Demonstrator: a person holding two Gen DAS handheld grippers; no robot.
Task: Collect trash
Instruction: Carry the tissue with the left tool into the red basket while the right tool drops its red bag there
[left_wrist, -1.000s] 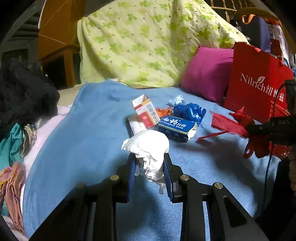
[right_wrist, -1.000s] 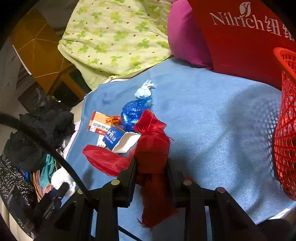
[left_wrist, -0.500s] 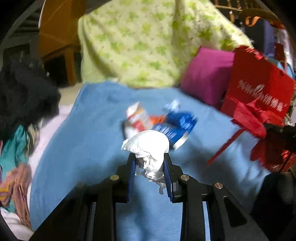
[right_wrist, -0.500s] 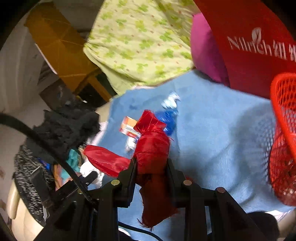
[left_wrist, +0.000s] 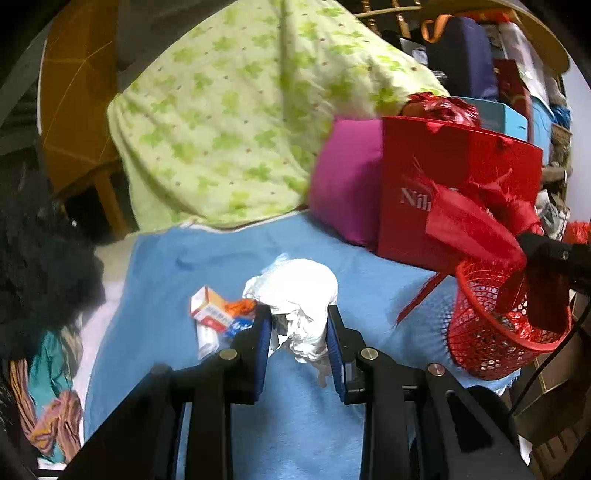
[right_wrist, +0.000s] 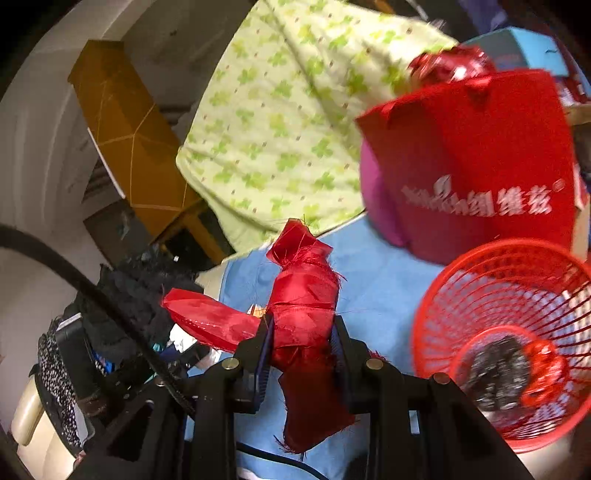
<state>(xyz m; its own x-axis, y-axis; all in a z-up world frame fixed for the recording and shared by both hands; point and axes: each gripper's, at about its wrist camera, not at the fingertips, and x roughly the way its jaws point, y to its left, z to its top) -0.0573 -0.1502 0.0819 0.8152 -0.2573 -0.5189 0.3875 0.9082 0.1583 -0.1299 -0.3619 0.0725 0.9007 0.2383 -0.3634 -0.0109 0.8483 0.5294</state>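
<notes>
Left wrist view: left gripper (left_wrist: 297, 332) clamps a tissue wad (left_wrist: 295, 291); right gripper (right_wrist: 301, 341) pinches a red rag (right_wrist: 303, 302). The basket (right_wrist: 436, 295) sits at the bed's right edge. Centre each load over the rim before opening, rag's tail first.

Motion blur is smearing the white lettering on the red bag (right_wrist: 476, 199). The crumpled tissue (left_wrist: 295, 295) is hiding part of the small boxes (left_wrist: 212, 314). The dark lump in the red basket (right_wrist: 498, 373) is staying unidentifiable.
</notes>
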